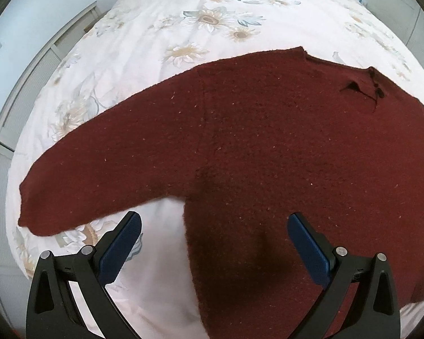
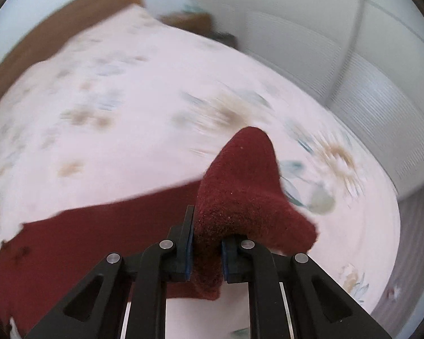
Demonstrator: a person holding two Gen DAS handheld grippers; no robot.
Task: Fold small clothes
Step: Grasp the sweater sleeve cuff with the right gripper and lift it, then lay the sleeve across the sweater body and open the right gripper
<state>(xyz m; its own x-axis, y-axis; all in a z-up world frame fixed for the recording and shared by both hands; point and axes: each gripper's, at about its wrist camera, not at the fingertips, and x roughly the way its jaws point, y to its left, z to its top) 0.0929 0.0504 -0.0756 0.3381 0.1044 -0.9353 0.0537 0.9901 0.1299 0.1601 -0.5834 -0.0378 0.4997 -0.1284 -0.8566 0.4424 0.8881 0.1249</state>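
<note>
Black fingers of the left gripper (image 1: 214, 226) are spread wide above a dark red sweater (image 1: 268, 141), nothing held between them. Beneath the sweater a floral bedspread (image 1: 161, 22) is seen, with pale slatted wardrobe doors (image 2: 367, 99) right of it. At the sweater's sleeve (image 2: 240, 186), the right gripper (image 2: 207, 243) is clamped tight, fabric bunched upward.

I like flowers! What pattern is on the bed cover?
White bed cover with beige flowers; clearest in the left wrist view.
</note>
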